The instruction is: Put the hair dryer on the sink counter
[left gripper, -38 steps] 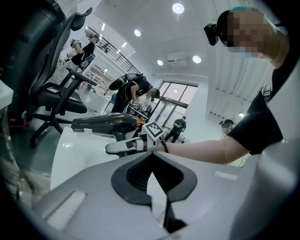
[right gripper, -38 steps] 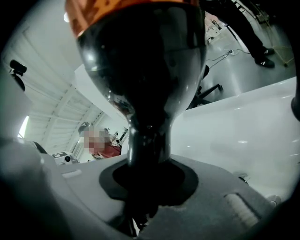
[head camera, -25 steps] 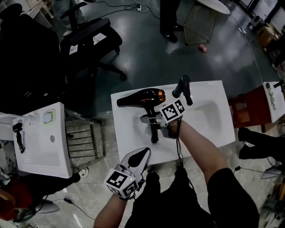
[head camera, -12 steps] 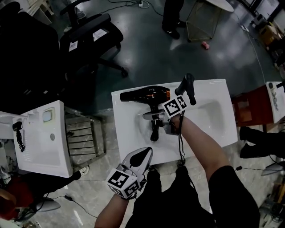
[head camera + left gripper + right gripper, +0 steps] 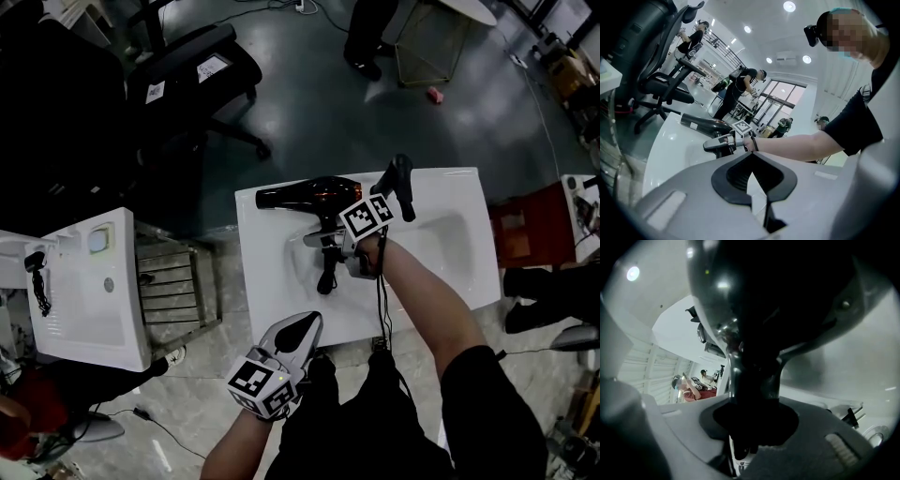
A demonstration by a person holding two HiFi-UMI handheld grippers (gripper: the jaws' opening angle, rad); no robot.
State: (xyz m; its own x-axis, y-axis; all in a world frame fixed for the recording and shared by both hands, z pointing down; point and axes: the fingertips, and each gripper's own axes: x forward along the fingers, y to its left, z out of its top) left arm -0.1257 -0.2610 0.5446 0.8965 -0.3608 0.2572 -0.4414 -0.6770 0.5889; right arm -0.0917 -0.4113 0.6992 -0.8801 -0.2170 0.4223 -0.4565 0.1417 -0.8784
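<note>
Black hair dryer (image 5: 305, 195) over desk (image 5: 450, 183) back rim, nozzle pointing left, handle over basin, clamped in right tongs (image 5: 324, 246). Empty left tongs (image 5: 302, 326) closed, near desk front edge.

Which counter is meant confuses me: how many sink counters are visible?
3: middle sink counter; left sink counter; right sink counter, cut off at the edge. Others may be hidden.

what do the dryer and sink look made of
Dryer: likely hard plastic, glossy black with a coppery sheen; bright highlights run along its barrel. Sink: smooth glossy white, either ceramic or moulded resin, and the look doesn't settle which; its surface shows soft light reflections.
</note>
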